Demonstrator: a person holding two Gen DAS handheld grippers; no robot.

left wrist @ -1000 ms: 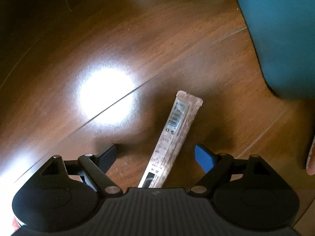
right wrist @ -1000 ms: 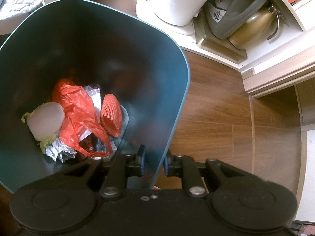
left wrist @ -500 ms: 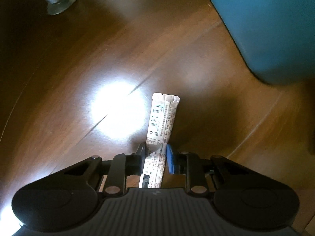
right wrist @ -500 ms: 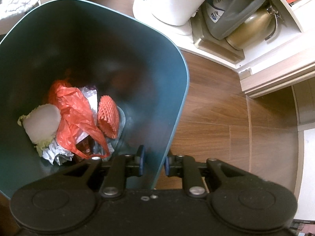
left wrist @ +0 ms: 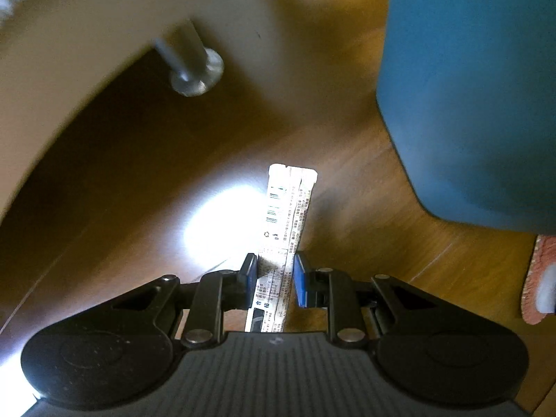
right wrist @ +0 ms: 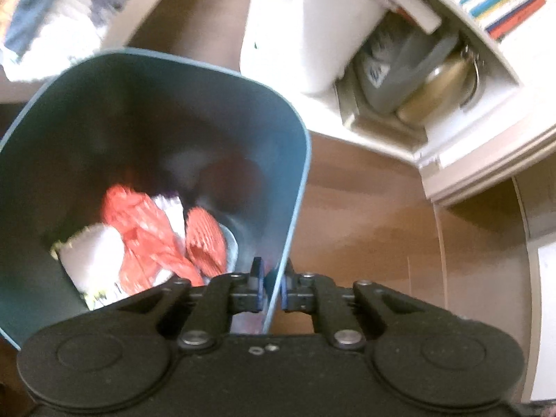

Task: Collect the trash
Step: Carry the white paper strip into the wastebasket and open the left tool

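Note:
My left gripper [left wrist: 275, 279] is shut on a long white printed wrapper [left wrist: 286, 208], which sticks out forward above the wooden floor. The teal trash bin [left wrist: 479, 97] stands to its right. My right gripper [right wrist: 271, 286] is shut on the bin's rim [right wrist: 292, 215], one finger inside and one outside. The bin holds a red plastic bag [right wrist: 146, 222], a red foam net [right wrist: 205, 239] and white crumpled waste [right wrist: 93, 257].
A beige furniture piece with a metal leg [left wrist: 191, 66] stands at the upper left. A pinkish slipper-like thing [left wrist: 540, 278] lies at the right edge. A white appliance [right wrist: 305, 31] and a shelf with a kettle [right wrist: 444, 83] stand behind the bin.
My left gripper closed on the wrapper and lifted it off the floor, tipping upward toward the furniture and bin. The right gripper kept its hold on the rim and tilted slightly.

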